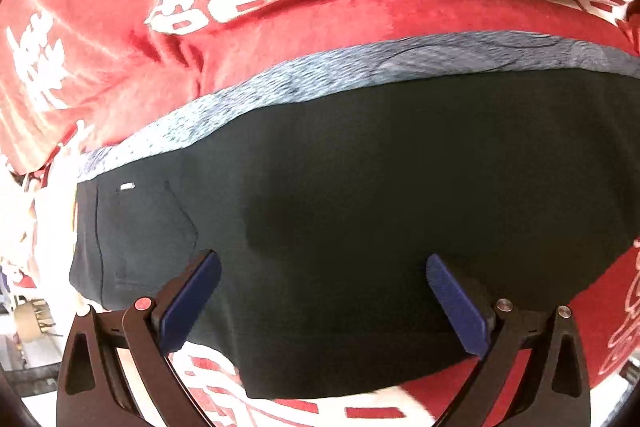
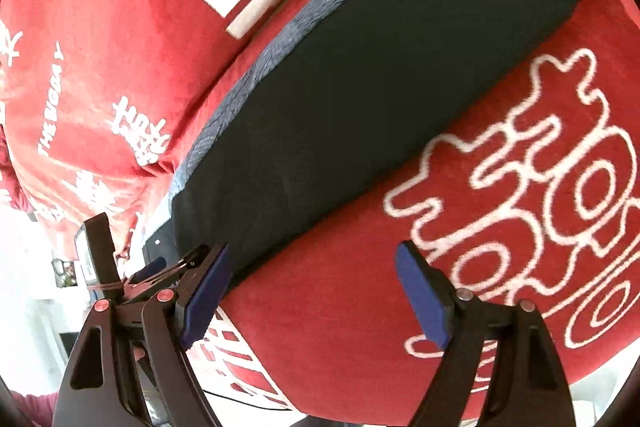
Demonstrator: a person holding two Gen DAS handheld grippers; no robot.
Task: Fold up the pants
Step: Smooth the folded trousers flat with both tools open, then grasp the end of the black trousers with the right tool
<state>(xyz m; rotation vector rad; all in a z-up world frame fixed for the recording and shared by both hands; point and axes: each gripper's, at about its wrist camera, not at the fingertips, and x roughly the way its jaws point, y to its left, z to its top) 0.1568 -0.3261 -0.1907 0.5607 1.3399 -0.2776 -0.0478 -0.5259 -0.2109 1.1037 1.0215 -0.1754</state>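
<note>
- The red blanket (image 2: 100, 39) carries white lettering: "THE BIGDAY" reads up the left side of the right wrist view, beside large white characters.
- The dark pants (image 1: 360, 187) fill the middle of the left wrist view, grey lining edging their top.
- The left gripper (image 1: 322, 269) hangs spread wide over the pants, gripping nothing.
- The right gripper (image 2: 312, 263) gapes wide above bare blanket at the pants' lower edge, lower centre.

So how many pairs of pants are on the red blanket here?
1: the dark pants lie flat across the red blanket, a grey-blue lining strip along their far edge. None hidden, seemingly.
</note>
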